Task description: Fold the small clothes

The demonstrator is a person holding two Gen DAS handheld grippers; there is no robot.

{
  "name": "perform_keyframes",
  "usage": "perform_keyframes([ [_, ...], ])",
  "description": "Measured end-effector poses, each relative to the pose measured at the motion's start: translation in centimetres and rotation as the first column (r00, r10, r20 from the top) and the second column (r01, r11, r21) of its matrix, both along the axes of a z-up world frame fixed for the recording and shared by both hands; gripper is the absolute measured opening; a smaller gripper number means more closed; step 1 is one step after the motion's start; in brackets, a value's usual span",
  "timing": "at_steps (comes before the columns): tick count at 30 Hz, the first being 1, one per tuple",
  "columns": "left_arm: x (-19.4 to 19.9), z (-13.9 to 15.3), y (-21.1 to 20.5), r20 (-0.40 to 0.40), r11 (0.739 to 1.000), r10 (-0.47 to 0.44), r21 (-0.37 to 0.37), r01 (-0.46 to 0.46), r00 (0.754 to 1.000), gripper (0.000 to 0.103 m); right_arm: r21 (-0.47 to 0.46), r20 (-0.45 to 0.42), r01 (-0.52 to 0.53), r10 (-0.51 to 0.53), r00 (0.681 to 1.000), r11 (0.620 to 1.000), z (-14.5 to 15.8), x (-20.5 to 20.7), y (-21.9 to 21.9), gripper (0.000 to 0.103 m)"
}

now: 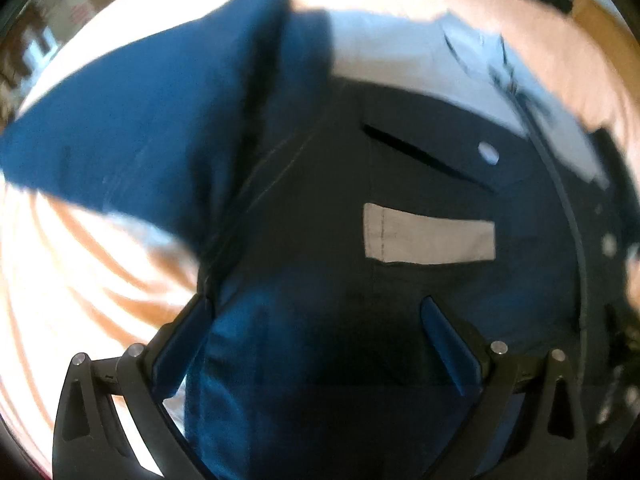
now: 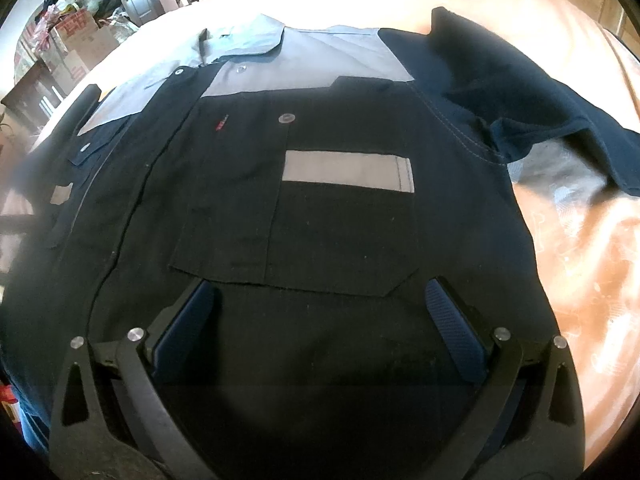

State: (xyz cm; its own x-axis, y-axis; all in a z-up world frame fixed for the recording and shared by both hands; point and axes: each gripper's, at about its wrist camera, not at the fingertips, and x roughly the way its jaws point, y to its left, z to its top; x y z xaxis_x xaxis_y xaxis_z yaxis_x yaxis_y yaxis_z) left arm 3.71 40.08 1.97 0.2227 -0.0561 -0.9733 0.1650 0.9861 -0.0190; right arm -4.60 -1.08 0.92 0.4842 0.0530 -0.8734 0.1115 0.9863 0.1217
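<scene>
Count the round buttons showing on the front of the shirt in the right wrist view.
4. One on the grey yoke, one dark button by the collar, one on the near pocket flap, one on the far pocket flap. Others may be hidden along the placket.

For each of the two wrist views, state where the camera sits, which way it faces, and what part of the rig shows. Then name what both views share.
Left wrist: on the left gripper, jaws open, close above the dark navy and grey button-up work shirt, facing its blue sleeve; blurred.
Right wrist: on the right gripper, jaws open, facing up the shirt front toward the grey collar.
Shared: the grey rectangular chest-pocket strip and the peach bedcover.
</scene>
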Motion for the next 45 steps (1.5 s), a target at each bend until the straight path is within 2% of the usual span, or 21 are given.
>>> perform_keyframes([
  [5,1.6,-0.4,0.0,-0.111,1.000,0.009,-0.004,-0.010,0.994,0.103,0.005,0.030,0.004,-0.004,1.000,1.000,-0.1,-0.5,0.0,0.103],
  [7,2.3,-0.6,0.6,-0.143,0.998,0.030,-0.044,-0.036,0.989,0.103,0.005,0.020,0.002,-0.002,1.000,1.000,0.0,-0.4,0.0,0.103],
  [9,2.2,-0.5,1.0,-0.116,0.995,0.060,-0.078,-0.069,0.991,0.103,-0.006,0.008,0.001,-0.001,1.000,1.000,0.1,-0.4,0.2,0.103],
  [11,1.2,-0.4,1.2,-0.038,0.992,0.092,-0.089,-0.095,0.995,0.103,-0.027,-0.005,-0.002,0.002,1.000,1.000,0.2,-0.5,0.5,0.103],
  [12,0.1,-0.3,0.8,0.047,0.993,0.094,-0.073,-0.090,0.994,0.103,-0.046,-0.001,-0.008,0.008,1.000,0.999,0.3,-0.8,0.8,0.103],
  [13,-0.6,-0.3,0.5,0.098,0.994,0.094,-0.065,-0.088,0.991,0.103,-0.058,0.008,-0.013,0.013,1.000,0.998,0.4,-1.0,0.9,0.103],
  [15,-2.4,-0.3,0.2,0.223,0.995,0.094,-0.058,-0.083,0.970,0.103,-0.063,0.022,-0.018,0.020,1.000,0.998,0.3,-1.4,1.0,0.103],
  [18,-1.9,-0.3,0.3,0.207,0.993,0.108,-0.071,-0.095,0.972,0.103,-0.040,0.027,-0.020,0.021,0.999,0.999,0.2,-1.5,0.6,0.103],
  [22,-0.3,-0.1,0.4,0.162,0.994,0.097,-0.068,-0.087,0.982,0.103,-0.054,0.039,-0.021,0.023,0.999,0.998,0.2,-1.7,0.8,0.103],
  [25,-0.5,-0.3,0.6,0.194,0.991,0.109,-0.103,-0.091,0.975,0.103,-0.067,0.044,-0.020,0.022,0.999,0.998,0.1,-1.7,1.0,0.103],
  [29,-0.8,-0.4,0.7,0.222,0.991,0.095,-0.111,-0.072,0.970,0.103,-0.041,0.048,-0.020,0.022,0.999,0.999,0.0,-1.7,0.7,0.103],
  [38,-0.9,-0.4,1.2,0.229,0.991,0.087,-0.118,-0.061,0.970,0.103,-0.052,0.035,-0.011,0.012,0.999,0.999,0.1,-1.5,1.0,0.103],
  [42,-1.0,-0.4,1.2,0.231,0.991,0.086,-0.116,-0.061,0.969,0.103,-0.027,0.053,0.008,-0.007,0.999,1.000,0.1,-1.5,0.7,0.103],
  [45,-1.1,-0.4,1.1,0.232,0.992,0.084,-0.107,-0.061,0.969,0.103,0.007,0.024,0.002,-0.002,1.000,1.000,0.1,-1.2,0.3,0.103],
])
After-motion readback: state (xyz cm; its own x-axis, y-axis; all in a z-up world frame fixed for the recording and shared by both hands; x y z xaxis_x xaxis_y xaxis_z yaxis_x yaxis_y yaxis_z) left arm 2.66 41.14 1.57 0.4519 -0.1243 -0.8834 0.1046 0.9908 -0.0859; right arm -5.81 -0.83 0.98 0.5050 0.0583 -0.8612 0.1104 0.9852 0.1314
